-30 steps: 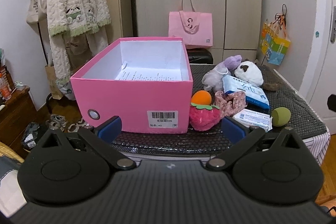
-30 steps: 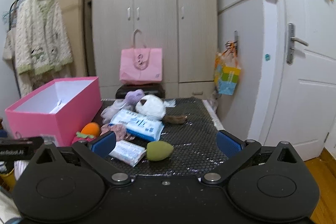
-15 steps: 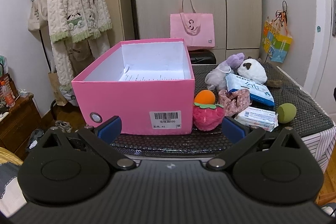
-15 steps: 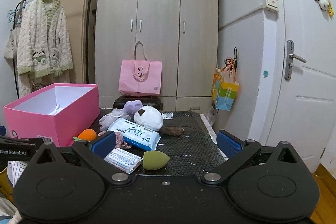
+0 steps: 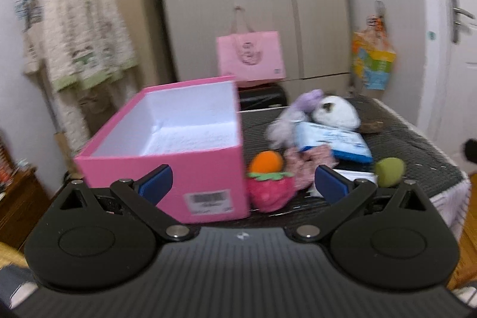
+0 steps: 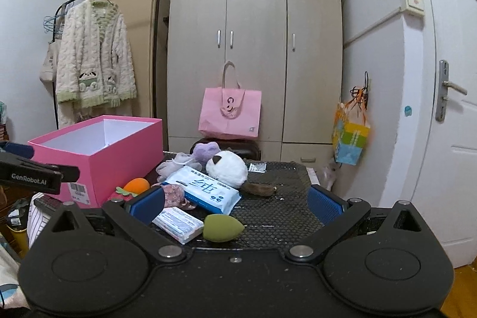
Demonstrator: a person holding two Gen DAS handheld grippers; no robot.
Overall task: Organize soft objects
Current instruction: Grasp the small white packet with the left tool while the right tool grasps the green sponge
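Observation:
An open pink box (image 5: pixel 184 145) (image 6: pixel 98 151) stands on the left of the dark mat (image 6: pixel 277 216). Beside it lie a strawberry plush (image 5: pixel 269 192), an orange ball (image 5: pixel 266 161) (image 6: pixel 136 185), a floral scrunchie (image 5: pixel 307 163), a blue wipes pack (image 5: pixel 331 140) (image 6: pixel 202 189), a small tissue pack (image 6: pixel 177 224), a green sponge (image 5: pixel 389 167) (image 6: pixel 223 231), a white plush (image 5: pixel 335 111) (image 6: pixel 227 168) and a purple plush (image 6: pixel 204 151). My left gripper (image 5: pixel 244 185) is open and empty before the box and strawberry. My right gripper (image 6: pixel 235 203) is open and empty, before the sponge.
A wardrobe (image 6: pixel 256 49) with a pink bag (image 6: pixel 229 115) stands behind the table. A coat rack with a knitted robe (image 6: pixel 95 58) is at the left. A white door (image 6: pixel 447 109) is at the right. A brown furry item (image 6: pixel 259 189) lies behind the wipes.
The left gripper has swung right and closer to the table, its view now blurred. The right gripper has tilted upward and drawn back slightly. Both stay open and empty.

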